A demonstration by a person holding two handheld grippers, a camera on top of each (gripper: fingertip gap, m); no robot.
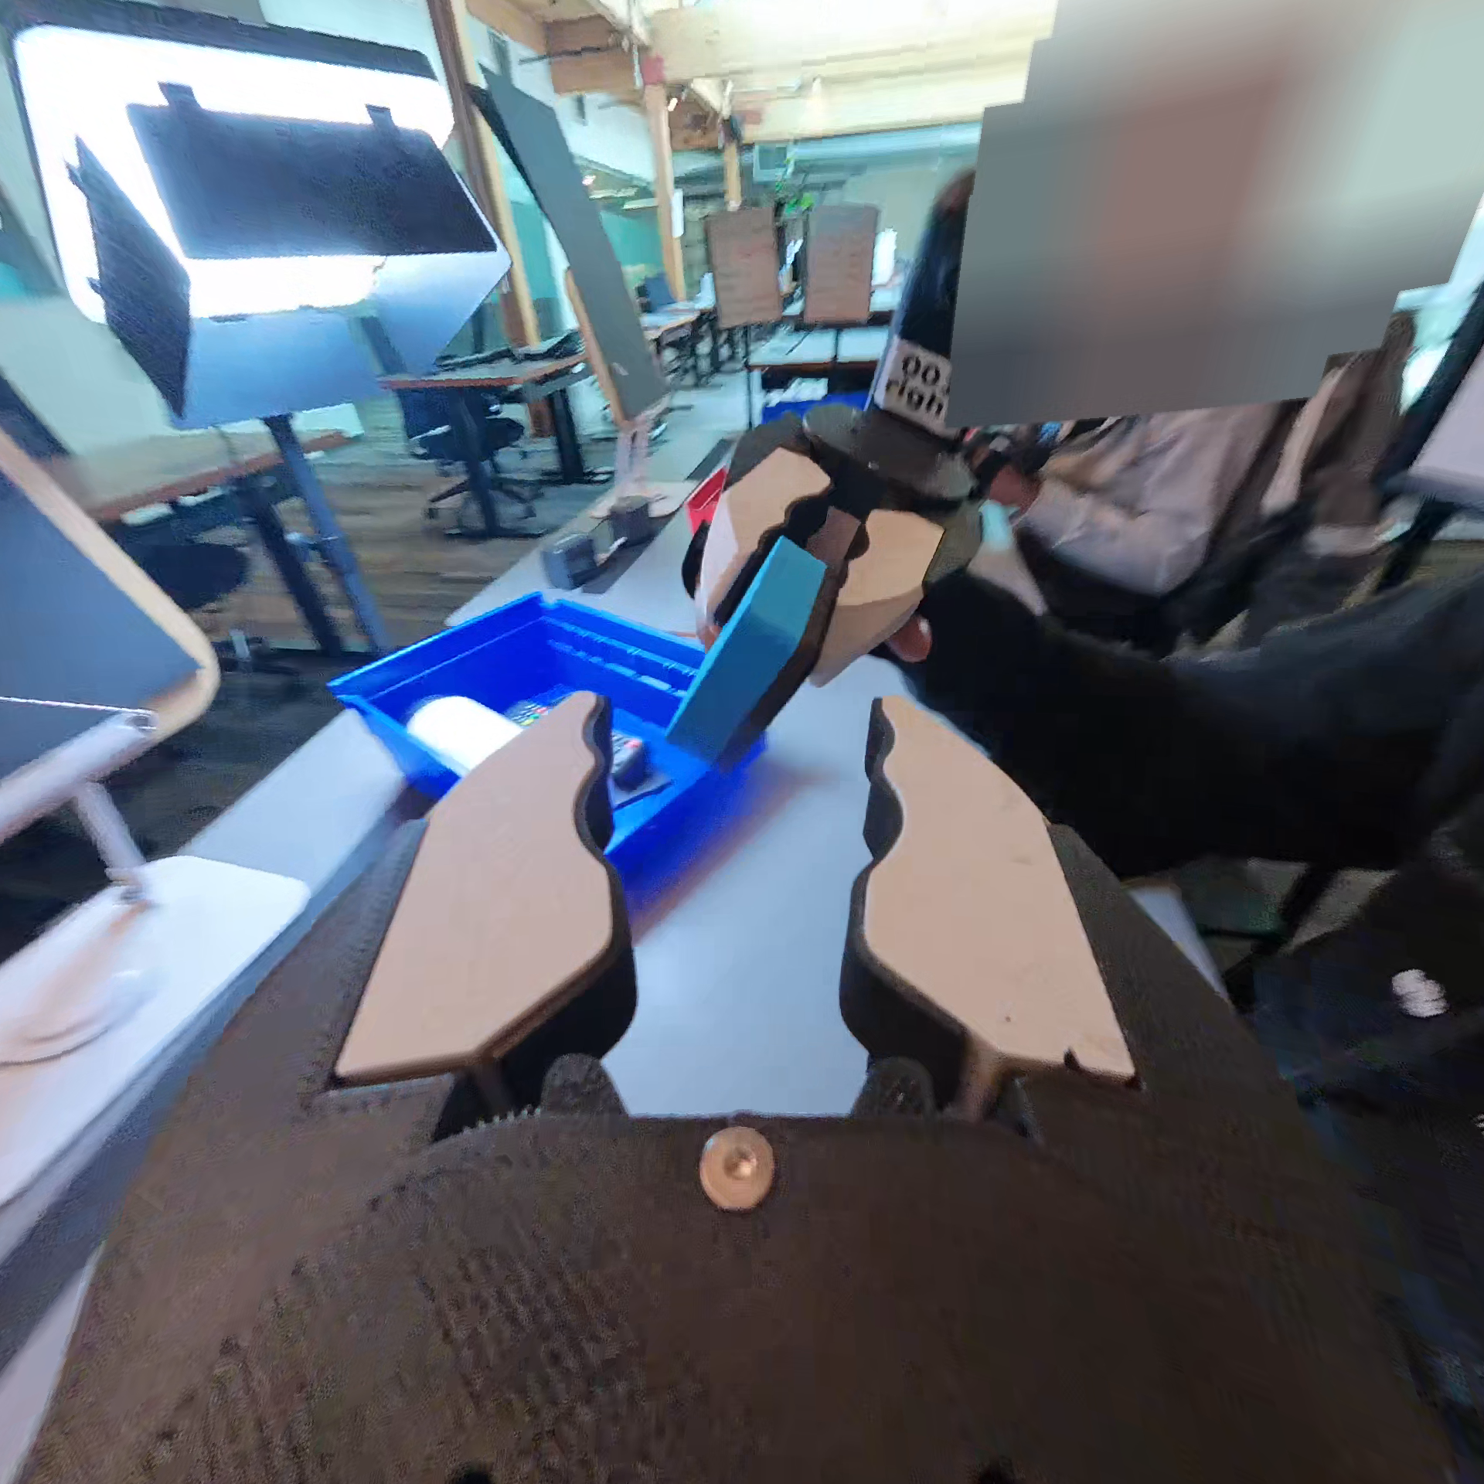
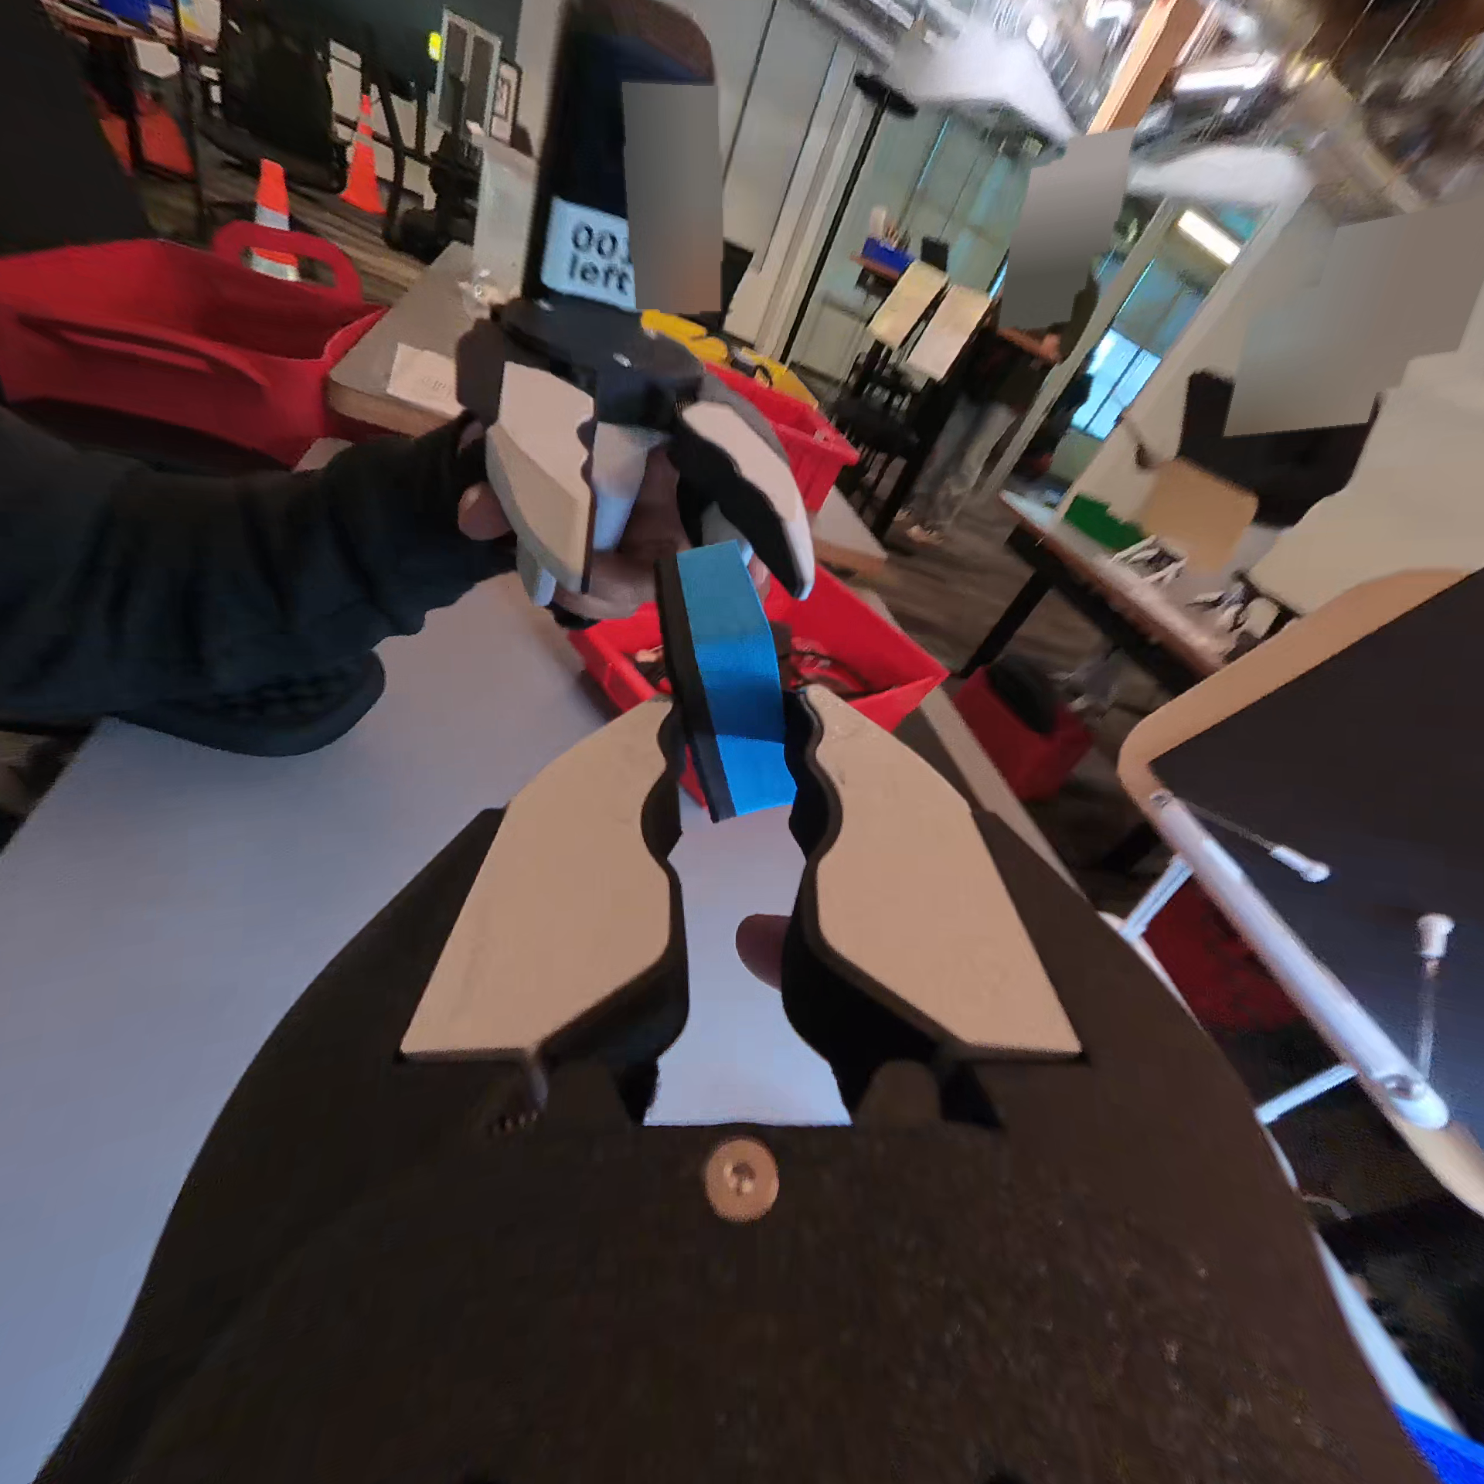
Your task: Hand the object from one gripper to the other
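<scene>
Just above the pale grey table top (image 1: 811, 811), the right gripper (image 2: 735, 751) pinches one end of a flat rectangular block with a bright blue face and a black backing (image 2: 735, 682); both its tan fingers (image 2: 899, 867) press on the block's sides. The block juts forward and up out of the grip, tilted, off the table. In the left wrist view the same block (image 1: 751, 646) hangs slantwise from that far gripper (image 1: 803, 610), its lower corner over the near rim of a shallow blue plastic bin (image 1: 514, 634).

Opposite, the left gripper (image 1: 735, 727) stands spread wide, nothing between its tan fingers (image 1: 514, 875). From the right wrist view it (image 2: 666, 578) points down towards the block's upper end, fingers parted, with that end close between their tips; I cannot tell whether they touch it. Black-sleeved arms (image 2: 201, 578) hold both tools.

The blue bin sits on the table just beyond the left gripper; inside lie a white roll (image 1: 462, 727) and a small dark device with buttons (image 1: 630, 759), partly hidden by the left finger. Behind the block in the right view sits a red plastic bin (image 2: 851, 658) with dark tangled things in it, too blurred to name. A larger red tote (image 2: 161, 337) stands further back, beside orange traffic cones (image 2: 273, 201). A lit studio lamp with black flaps (image 1: 265, 201) stands off the table's far side.
</scene>
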